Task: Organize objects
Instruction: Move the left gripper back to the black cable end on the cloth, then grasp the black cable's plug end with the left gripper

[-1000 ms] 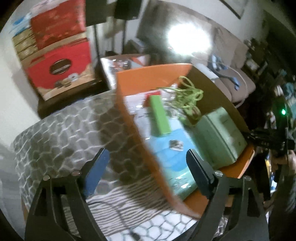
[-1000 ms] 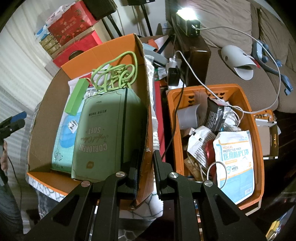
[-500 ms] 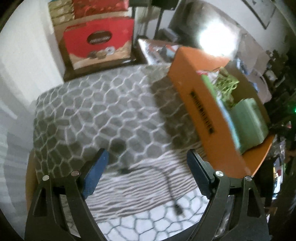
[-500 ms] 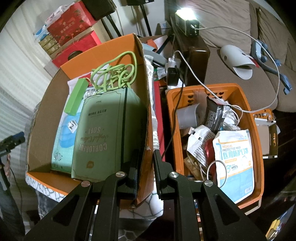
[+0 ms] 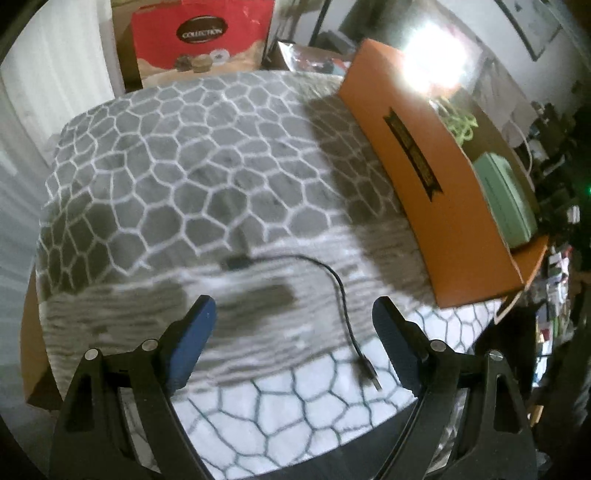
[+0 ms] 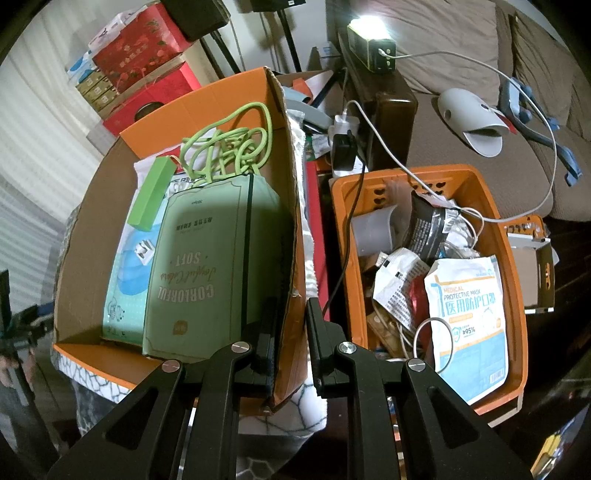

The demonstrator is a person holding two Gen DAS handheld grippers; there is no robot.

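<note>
Your right tongs point(image 6: 290, 332) clamped the cardboard box point(image 6: 291, 206) wall; your left tongs point(image 5: 295, 325) gaped empty above the black USB cable point(image 5: 341, 295) on the blanket's point(image 5: 184, 166) near edge.

Grey honeycomb-patterned blanket point(image 5: 192, 155), bearing a black cable point(image 5: 338, 280) and, beside it, an orange cardboard box point(image 5: 436, 184).

Dim room, lamp point(image 6: 371, 27) glare, fisheye warp, slight blur
</note>
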